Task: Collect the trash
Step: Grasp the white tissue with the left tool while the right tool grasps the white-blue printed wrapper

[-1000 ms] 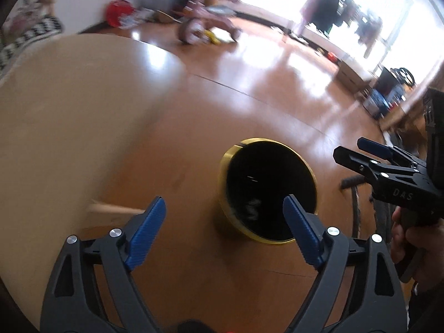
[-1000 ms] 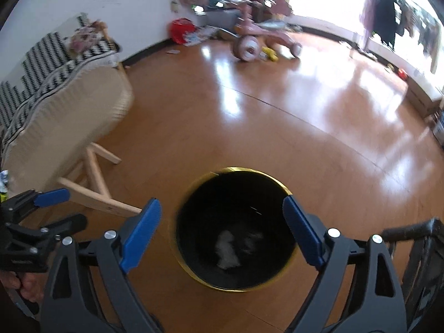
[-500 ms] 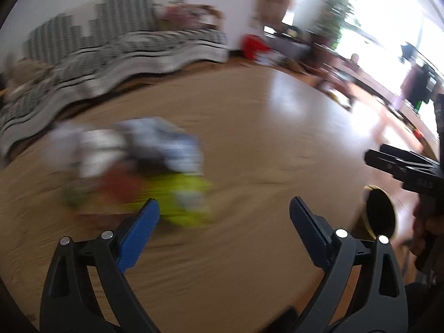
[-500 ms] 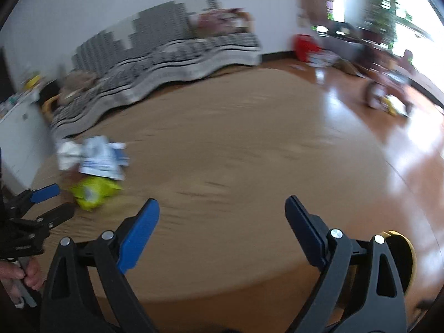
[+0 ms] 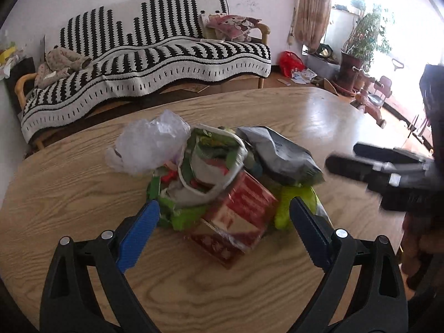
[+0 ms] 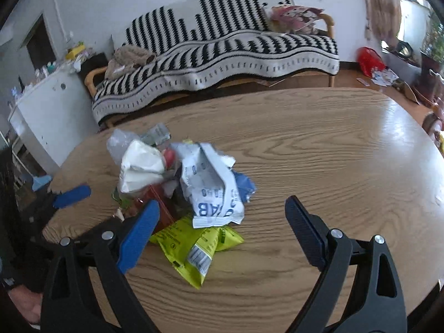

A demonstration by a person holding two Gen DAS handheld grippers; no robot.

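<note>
A heap of trash lies on the oval wooden table (image 5: pixel 83 194). It holds a clear plastic bag (image 5: pixel 149 144), a white and green bag (image 5: pixel 211 163), a red box (image 5: pixel 238 216), a grey pouch (image 5: pixel 280 155) and a yellow-green wrapper (image 5: pixel 297 205). My left gripper (image 5: pixel 223 208) is open just short of the red box, its pads touching nothing. In the right wrist view my right gripper (image 6: pixel 222 205) is open over the yellow-green wrapper (image 6: pixel 194 247) and a white and blue wrapper (image 6: pixel 211 188), with nothing gripped. The left gripper's blue pad (image 6: pixel 72 193) shows at the heap's left.
A sofa (image 5: pixel 155 55) with a black and white striped throw stands behind the table. A white cabinet (image 6: pixel 47 111) stands at the left. A red bag (image 5: pixel 290 59), a potted plant (image 5: pixel 358 47) and a tricycle (image 5: pixel 371 100) are on the floor to the right. The right gripper (image 5: pixel 344 156) hovers at the heap's right.
Both views have swung from the black bin on the floor to the table with the trash heap. The bin has left view. Both grippers stayed open.
</note>
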